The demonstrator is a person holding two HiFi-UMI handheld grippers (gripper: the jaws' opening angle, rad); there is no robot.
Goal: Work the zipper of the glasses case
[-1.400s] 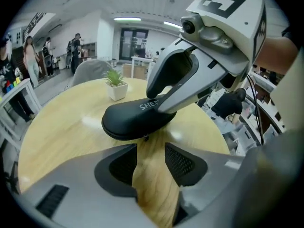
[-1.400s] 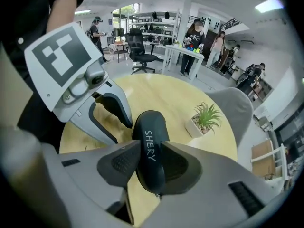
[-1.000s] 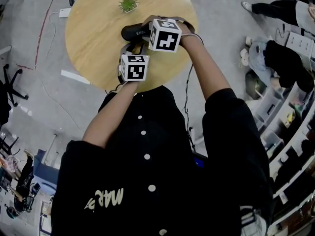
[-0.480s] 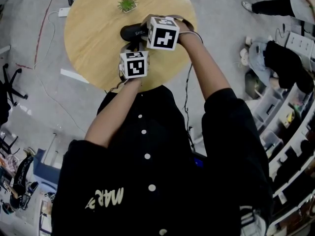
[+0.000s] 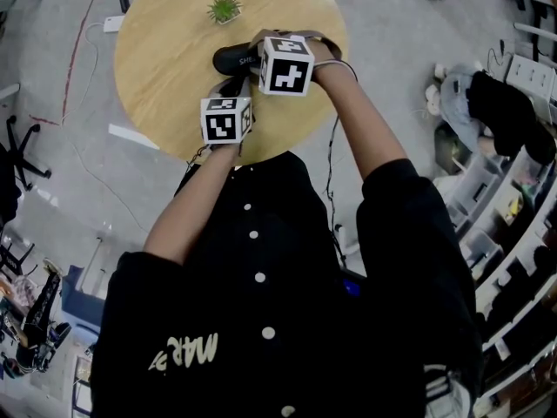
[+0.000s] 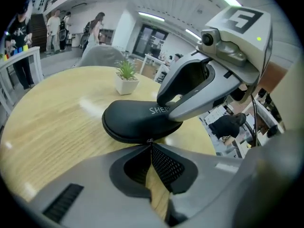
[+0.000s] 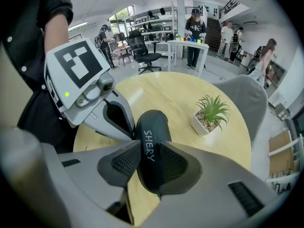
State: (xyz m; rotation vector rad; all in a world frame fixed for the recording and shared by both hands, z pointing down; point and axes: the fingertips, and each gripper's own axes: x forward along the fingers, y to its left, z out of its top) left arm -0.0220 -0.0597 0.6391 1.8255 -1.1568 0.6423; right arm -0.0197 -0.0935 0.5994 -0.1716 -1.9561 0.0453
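The black glasses case (image 5: 233, 57) is lying flat on the round wooden worktop (image 5: 157, 68), near the middle and a bit toward the person. White letters are showing on its rounded top, and its zipper (image 6: 124, 137) is running around its edge. The right tool (image 7: 151, 146) is coming down over one end of the case and is squeezing it, with one jaw pressing on each long side, so the case is sitting tight between the two dark pads. The left tool (image 6: 151, 148) is pointing at the side edge of the case. Its jaws have just been closing, and now they are pressed together with their tips pinching the tiny zipper pull (image 6: 150, 141) right at the case's edge. The two tools are working very close to each other, with the left one reaching in just beside the right one. A cube with black and white squares is riding on top of each tool. A small green plant in a white pot (image 5: 224, 7) is standing on the far side of the worktop, apart from the case. The person is wearing a black shirt with white buttons (image 5: 261, 277) and is leaning over the near edge of the worktop. A grey chair (image 7: 242, 99) is standing behind the worktop, and some people are standing far off in the room.
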